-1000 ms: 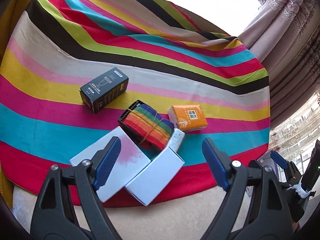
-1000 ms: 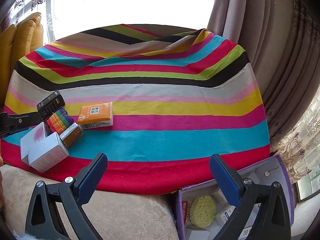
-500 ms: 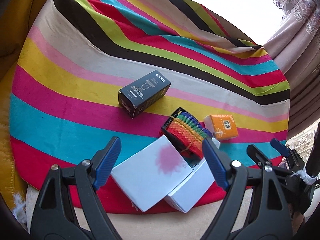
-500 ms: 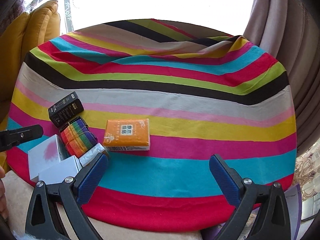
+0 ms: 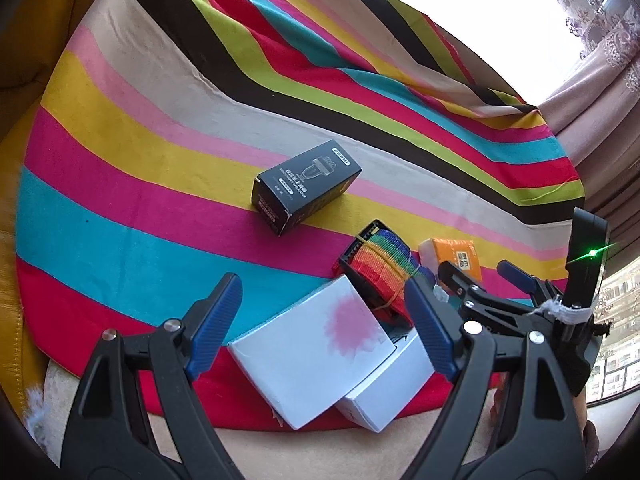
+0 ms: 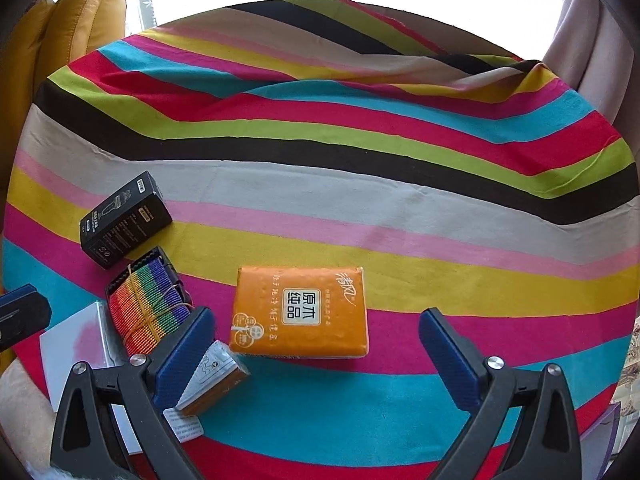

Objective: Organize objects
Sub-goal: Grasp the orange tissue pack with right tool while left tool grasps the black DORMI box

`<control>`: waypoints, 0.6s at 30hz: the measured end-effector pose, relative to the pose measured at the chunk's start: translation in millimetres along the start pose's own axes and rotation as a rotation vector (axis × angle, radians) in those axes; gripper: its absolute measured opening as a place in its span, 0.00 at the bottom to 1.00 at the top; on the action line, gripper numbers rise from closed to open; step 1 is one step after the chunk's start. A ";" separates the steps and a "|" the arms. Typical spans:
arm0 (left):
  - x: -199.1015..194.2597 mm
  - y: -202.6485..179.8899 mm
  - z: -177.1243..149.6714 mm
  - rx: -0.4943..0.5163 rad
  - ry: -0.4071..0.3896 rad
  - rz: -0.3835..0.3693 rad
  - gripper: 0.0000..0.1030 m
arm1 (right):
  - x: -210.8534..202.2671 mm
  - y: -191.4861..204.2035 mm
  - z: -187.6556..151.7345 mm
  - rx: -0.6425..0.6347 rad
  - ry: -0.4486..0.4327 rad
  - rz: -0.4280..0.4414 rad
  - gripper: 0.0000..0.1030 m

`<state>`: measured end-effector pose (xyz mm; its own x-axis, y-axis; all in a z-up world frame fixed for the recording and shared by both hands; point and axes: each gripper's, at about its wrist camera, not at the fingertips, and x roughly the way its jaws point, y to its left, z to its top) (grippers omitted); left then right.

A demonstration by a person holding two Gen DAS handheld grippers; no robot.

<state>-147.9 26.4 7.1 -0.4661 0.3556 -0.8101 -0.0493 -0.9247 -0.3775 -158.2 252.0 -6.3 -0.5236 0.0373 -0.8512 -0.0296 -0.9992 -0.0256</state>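
Hovering wide open and empty, the right gripper [image 6: 316, 344] faced the soft, light tissue pack [image 6: 300, 312], best pinched across its long sides.

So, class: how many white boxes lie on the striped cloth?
2. One white box with a pink stain lies at the cloth's near edge; a second white box sits partly beneath it. Others may be hidden behind the grippers.
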 end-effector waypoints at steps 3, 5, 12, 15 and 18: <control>5.6 5.0 4.8 -0.062 0.023 -0.003 0.83 | 8.5 -2.7 0.6 0.015 0.021 -0.004 1.00; 10.8 8.4 9.2 -0.116 0.038 -0.003 0.83 | 12.8 -4.3 0.5 0.022 0.030 -0.002 1.00; 28.8 13.4 30.8 -0.356 0.059 0.012 0.86 | 18.0 -4.5 -0.5 0.020 0.041 0.012 0.77; 34.7 9.8 42.3 -0.454 0.026 0.026 0.89 | 16.5 -6.3 -2.4 0.029 0.032 0.006 0.74; 45.5 8.5 51.1 -0.529 0.018 0.084 0.89 | 11.7 -11.5 -5.2 0.059 0.009 -0.016 0.73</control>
<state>-214.6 27.8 -10.1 -0.4338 0.2895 -0.8532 0.4417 -0.7571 -0.4814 -159.5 263.8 -18.6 -0.5149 0.0525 -0.8556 -0.0876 -0.9961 -0.0084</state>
